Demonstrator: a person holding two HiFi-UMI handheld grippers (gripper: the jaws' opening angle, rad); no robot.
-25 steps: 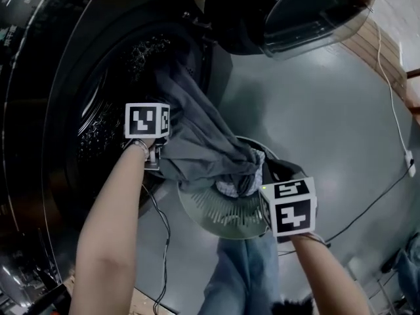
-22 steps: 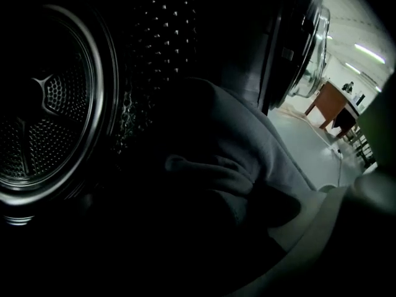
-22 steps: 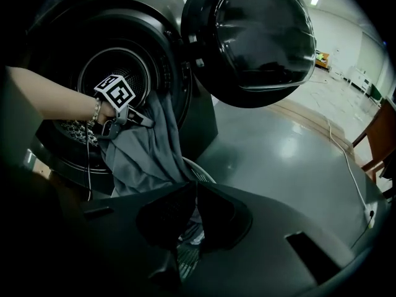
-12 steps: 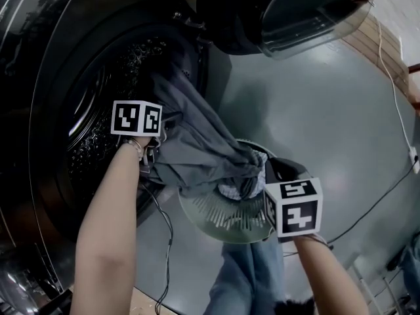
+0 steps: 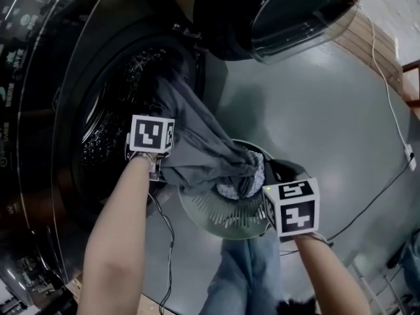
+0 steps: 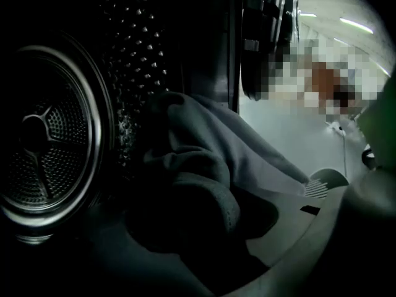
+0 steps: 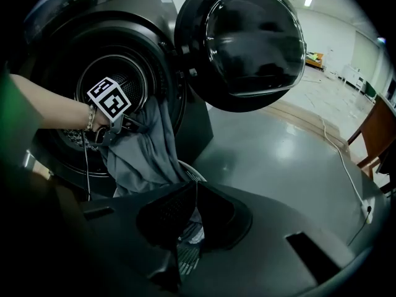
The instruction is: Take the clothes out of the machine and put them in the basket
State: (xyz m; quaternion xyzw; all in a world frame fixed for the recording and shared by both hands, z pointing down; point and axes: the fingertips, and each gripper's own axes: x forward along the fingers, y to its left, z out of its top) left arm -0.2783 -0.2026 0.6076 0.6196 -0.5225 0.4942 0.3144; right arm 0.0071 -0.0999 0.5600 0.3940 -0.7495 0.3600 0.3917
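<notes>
The washer [image 5: 39, 110] fills the left side of the head view, w/ its round door [image 5: 275, 12] swung open at the top. A big grey cloth [image 5: 197, 149] runs from the dark drum [image 5: 105, 130] in the upper left down to the middle of the frame. One end is inside the drum & the other end hangs over the basket [image 5: 197, 215].

The L claw [image 5: 157, 165] is at the drum's mouth, left of middle. Its jaws are pinching the grey cloth: a dark fold w/ a sewn edge sits right between them in the left gripper view.

The R claw [image 5: 269, 172] is just right of middle, over the basket's far rim. Its jaws are pressed together on the bunched tip of the same cloth, so the cloth is stretched between the 2 claws.

The basket is round & pale, w/ slits in its side. It sits on the grey floor [image 5: 315, 110] at the bottom middle, near the washer. A small patterned cloth [image 5: 230, 190] is already in it, under the grey one. A thin cable [image 5: 387, 104] runs on the floor at the right edge.
</notes>
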